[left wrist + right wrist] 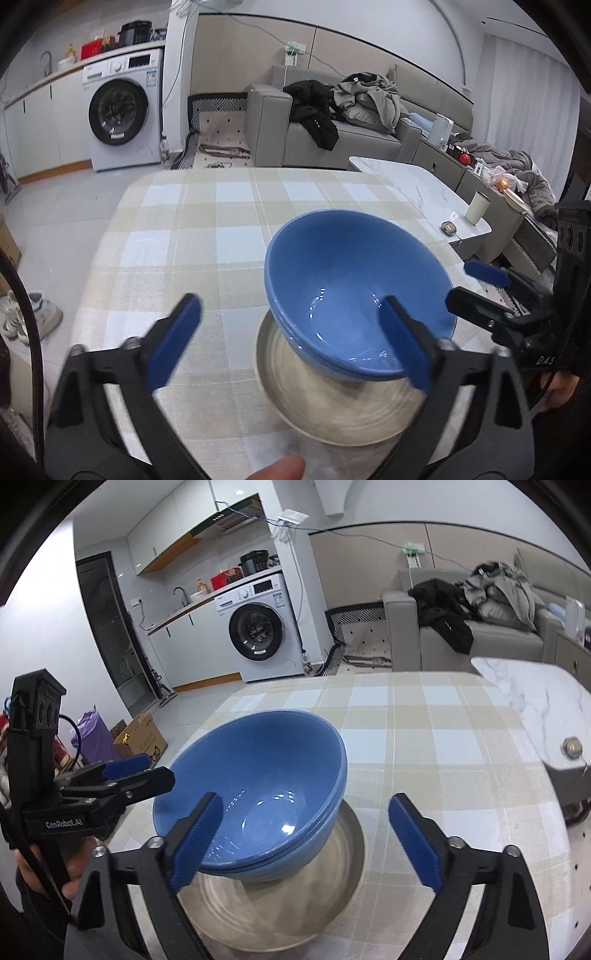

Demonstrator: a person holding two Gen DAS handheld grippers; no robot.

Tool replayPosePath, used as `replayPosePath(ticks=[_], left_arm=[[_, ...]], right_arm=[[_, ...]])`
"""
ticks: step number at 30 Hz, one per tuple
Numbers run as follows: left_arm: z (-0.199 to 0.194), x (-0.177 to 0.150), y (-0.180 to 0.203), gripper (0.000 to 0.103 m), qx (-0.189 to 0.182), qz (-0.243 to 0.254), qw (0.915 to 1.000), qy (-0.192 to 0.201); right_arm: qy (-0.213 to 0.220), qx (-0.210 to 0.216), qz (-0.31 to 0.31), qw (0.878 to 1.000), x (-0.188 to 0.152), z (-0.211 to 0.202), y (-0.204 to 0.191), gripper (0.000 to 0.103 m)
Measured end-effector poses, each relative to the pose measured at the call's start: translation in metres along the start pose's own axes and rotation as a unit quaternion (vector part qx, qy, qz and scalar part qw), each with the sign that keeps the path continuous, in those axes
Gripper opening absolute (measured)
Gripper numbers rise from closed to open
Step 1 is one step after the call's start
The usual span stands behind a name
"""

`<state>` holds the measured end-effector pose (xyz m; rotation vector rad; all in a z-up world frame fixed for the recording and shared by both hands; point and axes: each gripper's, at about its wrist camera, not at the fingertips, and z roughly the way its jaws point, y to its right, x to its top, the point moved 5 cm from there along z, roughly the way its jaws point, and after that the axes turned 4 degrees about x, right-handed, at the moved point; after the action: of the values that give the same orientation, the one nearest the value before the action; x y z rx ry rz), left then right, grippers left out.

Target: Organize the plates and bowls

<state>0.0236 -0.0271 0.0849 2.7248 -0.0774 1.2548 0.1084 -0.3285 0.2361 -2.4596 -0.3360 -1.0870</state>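
Left gripper [290,341] hangs on the left of the blue bowls [354,288], fingers spread wide, nothing pinched between the blue pads [173,343]; its right pad overlaps the bowls' near rim in the left wrist view, contact unclear. The bowls, nested and tilted, sit inside the beige plate [332,413] on the checked tablecloth [192,229]. To the right of the bowls, the right gripper [306,842] is spread too, gripping nothing, with the bowls' right side between its pads.
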Motion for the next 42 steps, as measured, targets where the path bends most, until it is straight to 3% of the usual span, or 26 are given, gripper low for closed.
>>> replayPosePath(ticks=[8, 15, 27, 42], left_arm=[[-0.046, -0.018, -0.010, 0.102, 0.006, 0.014, 0.9978, 0.065], [-0.068, -0.045, -0.022, 0.102, 0.009, 0.021, 0.9956, 0.091], [-0.043, -0.092, -0.038, 0.102, 0.004, 0.018, 0.9951, 0.098], [-0.029, -0.094, -0.051, 0.102, 0.002, -0.008, 0.9924, 0.123]], right_arm=[[0.056, 0.017, -0.042, 0.997, -0.006, -0.026, -0.003, 0.102], [0.083, 0.029, -0.055, 0.995, -0.025, -0.040, 0.004, 0.103], [0.105, 0.039, -0.085, 0.990, -0.061, -0.046, 0.007, 0.103], [0.119, 0.046, -0.096, 0.987, -0.076, -0.048, 0.005, 0.103]])
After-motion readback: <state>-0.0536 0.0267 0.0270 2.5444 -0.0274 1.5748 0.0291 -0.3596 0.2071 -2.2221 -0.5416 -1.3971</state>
